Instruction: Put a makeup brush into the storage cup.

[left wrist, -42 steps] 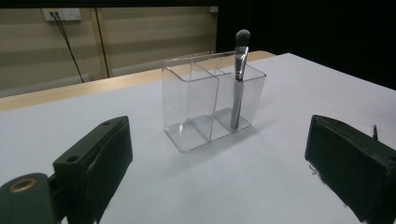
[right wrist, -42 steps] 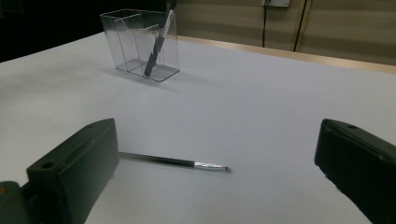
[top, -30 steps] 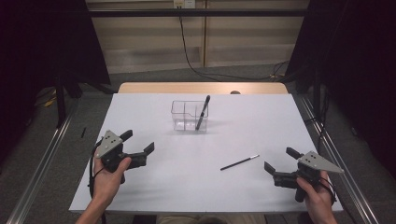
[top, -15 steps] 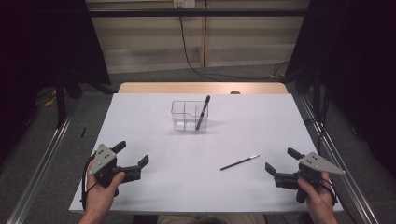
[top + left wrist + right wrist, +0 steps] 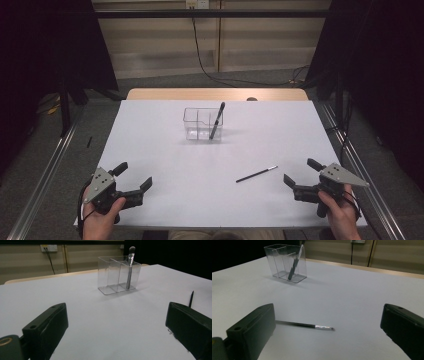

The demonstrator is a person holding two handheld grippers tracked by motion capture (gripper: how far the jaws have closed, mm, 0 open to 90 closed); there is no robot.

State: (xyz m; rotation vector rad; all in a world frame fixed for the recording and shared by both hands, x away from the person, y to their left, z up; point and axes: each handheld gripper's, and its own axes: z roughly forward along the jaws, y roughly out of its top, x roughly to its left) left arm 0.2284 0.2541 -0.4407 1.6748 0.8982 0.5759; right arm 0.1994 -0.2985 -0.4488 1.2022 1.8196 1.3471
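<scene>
Both jaws apart, the right gripper (image 5: 300, 175) nears the loose brush (image 5: 257, 174), probably bound for the far holder (image 5: 202, 124).

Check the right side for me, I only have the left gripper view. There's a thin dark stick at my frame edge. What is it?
Observer: A thin brush lying flat on the white table, nearer the person than the clear holder.
Operator: Which way is its tip?
Observer: The silver ferrule and bristle end points toward the person's right, the plain handle end toward the table's middle.
Operator: Right hand-held gripper on it?
Observer: No. The right hand-held gripper sits just right of the bristle end, jaws wide apart with nothing between them, and a small gap separates it from the brush.
</scene>
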